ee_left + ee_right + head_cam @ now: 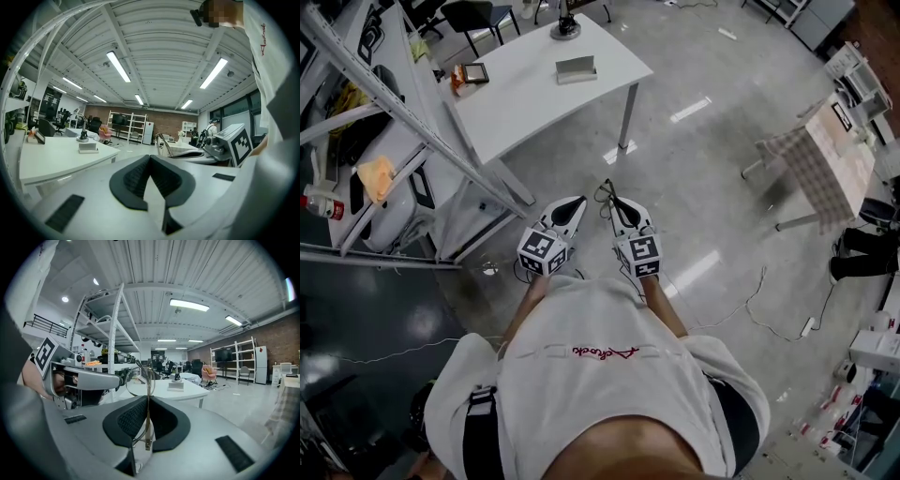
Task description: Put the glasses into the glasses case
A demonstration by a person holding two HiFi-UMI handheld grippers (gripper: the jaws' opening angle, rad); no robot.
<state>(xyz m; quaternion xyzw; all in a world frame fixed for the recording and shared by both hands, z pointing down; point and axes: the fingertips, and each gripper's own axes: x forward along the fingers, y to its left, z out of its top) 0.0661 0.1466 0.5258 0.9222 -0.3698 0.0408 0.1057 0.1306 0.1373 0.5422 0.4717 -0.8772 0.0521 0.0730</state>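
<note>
Thin-wire glasses [139, 378] stand upright between the jaws of my right gripper [148, 398], which is shut on their frame; in the head view the glasses [606, 194] stick out past its tip. The left gripper [150, 158] is shut with nothing in it. I hold both grippers [567, 214] [619, 211] side by side close to my chest, above the floor. The grey glasses case [577, 68] lies on the white table [525, 89] some way ahead, also seen as the case [88, 148] and the case [176, 386] in the gripper views.
On the table there is also a black stand [566, 28] and a small orange-brown object [469, 75]. A metal shelf rack [384, 103] stands on the left. A checked-cloth table [825, 164] is on the right, and cables [769, 319] lie on the glossy floor.
</note>
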